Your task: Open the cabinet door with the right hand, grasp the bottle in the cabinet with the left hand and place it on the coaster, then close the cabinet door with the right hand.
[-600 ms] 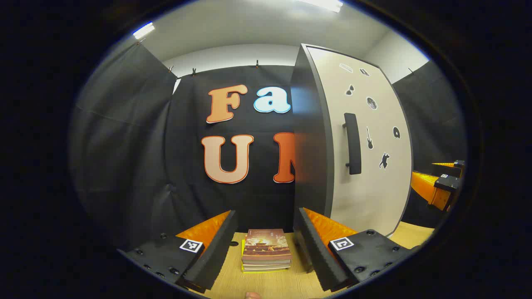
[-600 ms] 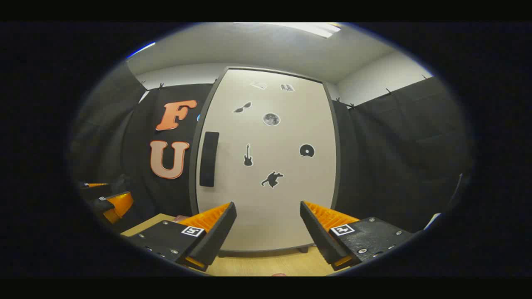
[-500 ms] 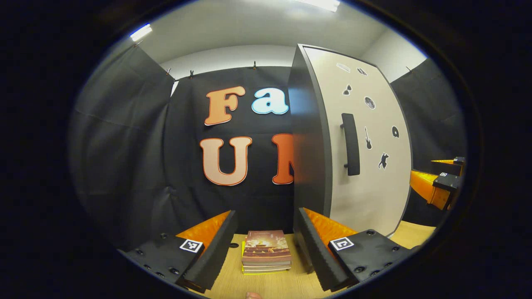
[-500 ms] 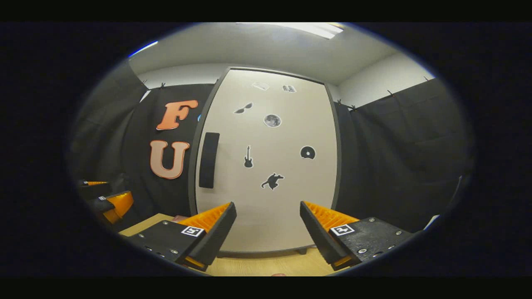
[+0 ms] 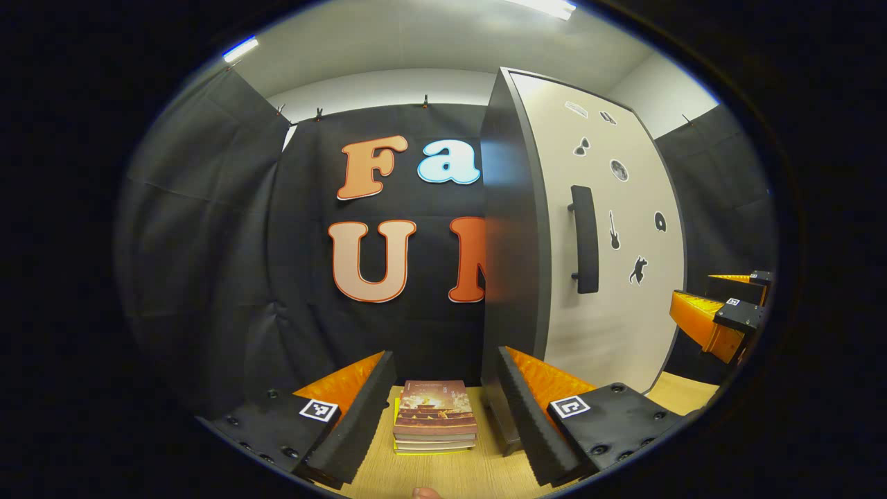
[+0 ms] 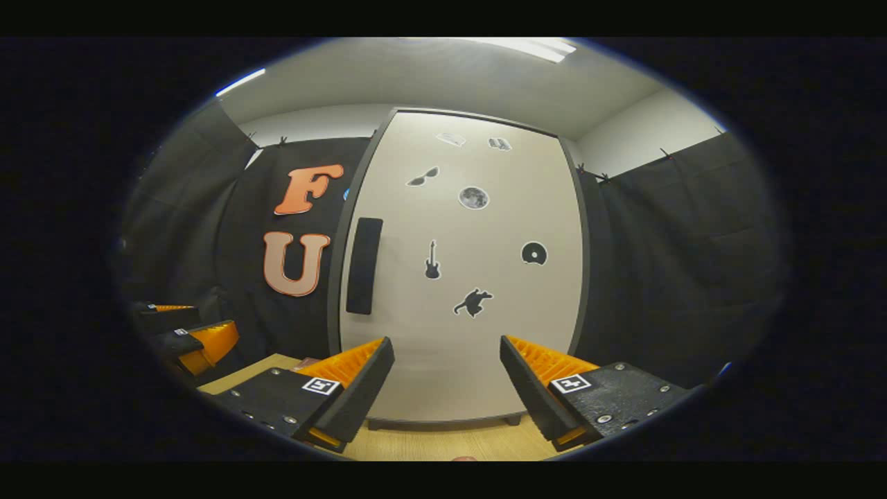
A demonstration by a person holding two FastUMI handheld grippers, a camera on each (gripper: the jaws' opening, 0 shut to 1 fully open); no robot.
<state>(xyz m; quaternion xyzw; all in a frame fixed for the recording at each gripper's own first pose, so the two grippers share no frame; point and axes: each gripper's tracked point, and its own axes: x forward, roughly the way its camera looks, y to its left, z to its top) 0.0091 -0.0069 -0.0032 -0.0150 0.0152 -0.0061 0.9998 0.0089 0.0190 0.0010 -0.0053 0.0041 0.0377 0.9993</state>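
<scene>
Cabinet door [image 6: 464,277] is shut, not yet opened; it stands upright on the wooden table [image 6: 443,443], well ahead of both grippers. Bottle and coaster can't be seen from either cam, so can't tell where they sit.

Left gripper view, L to R: black cloth wall [image 5: 208,242] at far left and back. Left gripper [image 5: 440,409] low at centre, jaws wide apart, nothing between the fingers. Through that gap, a stack of books [image 5: 434,416] lies flat on the table [image 5: 443,471], brown cover on top, yellow one at the bottom. Just right of the books the cabinet's dark side panel [image 5: 513,229] rises, then the pale door w/ a black vertical handle [image 5: 585,239] near its left edge and small black stickers [image 5: 637,269] further right. At far right edge the right gripper [image 5: 717,305] shows side-on, apart from the door, jaws apart.

Right gripper view, L to R: left gripper [image 6: 177,326] sits low at the far left, away from the cabinet. Then cloth wall [image 6: 263,208], then the door face-on — this cam gives the full front, handle [image 6: 364,275] on its left side, stickers [image 6: 473,303] mid & right: sunglasses, moon, guitar, disc, cat. Side panel isn't seen from here; the books barely peek past the gripper's left finger. Right gripper [image 6: 447,378] low centre, jaws wide apart, empty, aimed at the lower door, not touching it or the handle. More black cloth [image 6: 679,242] at right.
</scene>
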